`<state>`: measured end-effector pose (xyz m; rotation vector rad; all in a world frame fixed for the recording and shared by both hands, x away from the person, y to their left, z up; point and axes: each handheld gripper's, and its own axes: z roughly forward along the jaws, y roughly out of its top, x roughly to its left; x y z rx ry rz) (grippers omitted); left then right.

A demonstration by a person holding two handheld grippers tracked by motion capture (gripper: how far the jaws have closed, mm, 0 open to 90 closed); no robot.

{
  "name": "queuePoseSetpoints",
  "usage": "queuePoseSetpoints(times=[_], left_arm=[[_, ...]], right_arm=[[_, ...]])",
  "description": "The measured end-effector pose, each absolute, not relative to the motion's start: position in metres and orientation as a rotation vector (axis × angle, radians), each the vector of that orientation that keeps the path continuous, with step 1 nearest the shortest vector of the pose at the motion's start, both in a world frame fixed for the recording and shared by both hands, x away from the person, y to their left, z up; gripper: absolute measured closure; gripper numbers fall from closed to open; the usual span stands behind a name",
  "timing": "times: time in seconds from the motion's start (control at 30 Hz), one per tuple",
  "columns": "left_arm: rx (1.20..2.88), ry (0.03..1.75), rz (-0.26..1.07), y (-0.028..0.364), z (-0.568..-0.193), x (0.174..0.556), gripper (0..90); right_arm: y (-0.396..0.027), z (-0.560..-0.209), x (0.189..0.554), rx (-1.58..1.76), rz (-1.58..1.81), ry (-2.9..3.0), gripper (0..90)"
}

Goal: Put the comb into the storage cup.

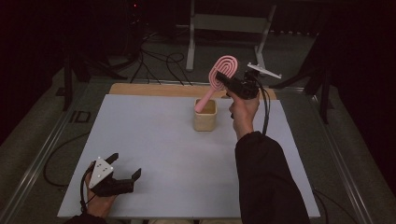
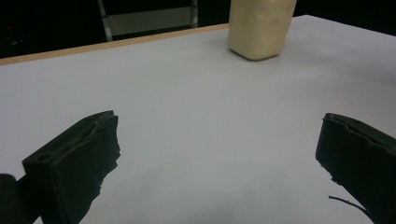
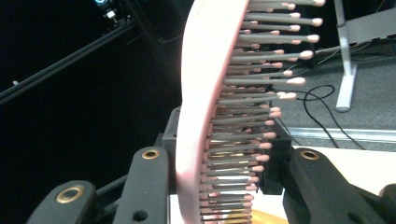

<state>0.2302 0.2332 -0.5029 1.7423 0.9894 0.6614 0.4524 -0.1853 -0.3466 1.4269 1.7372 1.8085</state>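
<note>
A pink hairbrush (image 1: 223,70) with an oval head stands tilted, its handle down inside a beige cup (image 1: 205,119) near the back middle of the white table (image 1: 154,149). My right gripper (image 1: 224,80) is shut on the brush head, held up by a hand in a dark sleeve. In the right gripper view the hairbrush (image 3: 201,116) sits edge-on between the jaws of the right gripper (image 3: 224,154), bristles pointing right. My left gripper (image 1: 126,165) rests open at the table's front left corner. In the left gripper view the left gripper (image 2: 219,154) holds nothing, with the cup (image 2: 259,28) farther off.
A wooden strip (image 1: 154,89) runs along the table's far edge. Behind it stand a grey metal frame (image 1: 229,23) and loose cables (image 1: 159,60) on the floor. Dark stands flank the table on both sides.
</note>
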Motion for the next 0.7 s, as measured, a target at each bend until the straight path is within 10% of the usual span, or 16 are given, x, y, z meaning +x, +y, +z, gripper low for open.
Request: queuePoseSetpoints(times=[0.7], left_arm=[[1.744,0.989,0.661,0.2326,-0.5030,0.2301,0.0]], right_arm=[[-0.1907,-0.3525,0.4542,1.467,1.768,1.704,63.6]])
